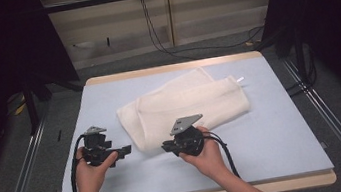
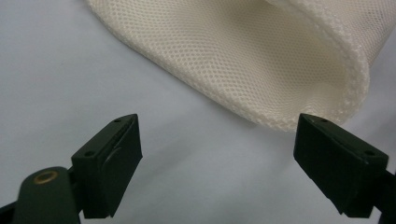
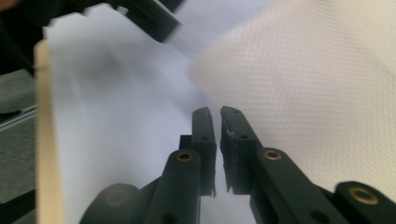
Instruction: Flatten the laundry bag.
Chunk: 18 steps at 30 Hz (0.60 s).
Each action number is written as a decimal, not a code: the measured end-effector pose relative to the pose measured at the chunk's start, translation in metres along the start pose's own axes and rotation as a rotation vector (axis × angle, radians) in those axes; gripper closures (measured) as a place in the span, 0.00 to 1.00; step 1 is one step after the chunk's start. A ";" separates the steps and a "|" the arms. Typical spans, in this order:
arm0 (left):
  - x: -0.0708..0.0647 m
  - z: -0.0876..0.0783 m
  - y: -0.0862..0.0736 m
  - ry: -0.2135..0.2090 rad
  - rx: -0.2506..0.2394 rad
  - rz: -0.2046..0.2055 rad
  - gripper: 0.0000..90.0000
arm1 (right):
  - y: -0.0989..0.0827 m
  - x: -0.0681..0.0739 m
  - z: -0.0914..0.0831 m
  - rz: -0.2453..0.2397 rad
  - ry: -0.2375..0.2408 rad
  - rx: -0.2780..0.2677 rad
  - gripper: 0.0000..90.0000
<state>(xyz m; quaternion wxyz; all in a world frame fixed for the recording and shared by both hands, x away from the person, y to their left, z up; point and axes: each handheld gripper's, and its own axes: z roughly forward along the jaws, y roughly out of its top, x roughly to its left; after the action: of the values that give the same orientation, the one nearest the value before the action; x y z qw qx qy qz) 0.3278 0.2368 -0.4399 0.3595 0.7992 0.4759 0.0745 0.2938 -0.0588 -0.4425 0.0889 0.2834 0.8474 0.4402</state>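
Lying folded near the middle of the table [image 1: 283,125] is a cream mesh cloth [image 1: 185,106], its weave a fine open net with a thicker knitted hem along the rounded edge, soft and slightly puffed where the layers double over. The table top is a pale blue-grey mat, smooth and matte, over a light wooden board whose edge shows at the front and back. The left gripper [image 1: 124,151], black plastic with brass-coloured pivots, is held low just beside the cloth's near left corner; in the left gripper view its jaws stand wide apart with the hem of the cloth between and just beyond them, not touching. The right gripper [image 1: 166,148] sits at the cloth's near edge, its jaws drawn almost together with only a thin slit between, holding nothing, the cloth close beside them. Black cables trail back along both forearms. Around the table lie grey carpet, metal rails at either side, dark curtains, and a pale panelled wall with hanging cables.
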 end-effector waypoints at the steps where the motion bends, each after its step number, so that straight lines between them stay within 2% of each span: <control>1: -0.001 0.000 0.000 0.005 0.000 0.004 0.17 | -0.002 -0.006 -0.002 0.010 -0.024 0.006 0.91; 2: -0.002 0.001 0.001 0.001 -0.001 0.004 0.17 | -0.004 -0.014 -0.005 0.033 -0.056 0.007 0.86; 4: -0.002 0.001 0.001 -0.006 0.009 0.013 0.18 | -0.004 -0.019 -0.007 0.041 -0.072 0.007 0.83; 5: -0.003 0.003 0.001 0.001 0.006 0.015 0.18 | -0.004 -0.025 -0.008 0.045 -0.096 0.013 0.80; 6: -0.003 0.005 0.001 -0.001 0.007 0.029 0.21 | -0.004 -0.035 -0.010 0.063 -0.124 0.014 0.78; 7: -0.003 0.005 0.001 -0.001 0.007 0.029 0.23 | -0.004 -0.035 -0.010 0.063 -0.124 0.014 0.78; 8: -0.001 0.006 0.000 0.000 0.020 0.056 0.26 | -0.003 -0.044 -0.012 0.087 -0.149 0.014 0.73; 11: -0.001 0.007 0.000 0.000 0.017 0.059 0.30 | -0.002 -0.052 -0.011 0.099 -0.175 0.017 0.69; 12: -0.001 0.007 0.001 -0.008 0.012 0.065 0.31 | -0.001 -0.060 -0.009 0.097 -0.203 0.021 0.65; 13: -0.001 0.007 0.001 -0.008 0.012 0.065 0.32 | -0.001 -0.060 -0.009 0.097 -0.203 0.021 0.65; 14: -0.002 0.009 0.001 -0.013 0.009 0.061 0.33 | -0.001 -0.070 -0.006 0.118 -0.220 0.022 0.61; 15: -0.002 0.009 0.001 -0.013 0.009 0.061 0.34 | -0.001 -0.070 -0.006 0.118 -0.220 0.022 0.61; 16: -0.002 0.010 0.001 -0.015 0.018 0.072 0.35 | -0.001 -0.079 -0.001 0.128 -0.232 0.020 0.60; 18: -0.002 0.012 0.001 -0.018 0.019 0.073 0.36 | -0.001 -0.082 0.001 0.136 -0.231 0.015 0.60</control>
<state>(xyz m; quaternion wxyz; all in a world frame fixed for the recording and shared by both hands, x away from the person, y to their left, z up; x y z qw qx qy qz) 0.3330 0.2290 -0.4473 0.3534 0.8200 0.4438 0.0758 0.3611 -0.1040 -0.4517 0.1538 0.3897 0.8136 0.4032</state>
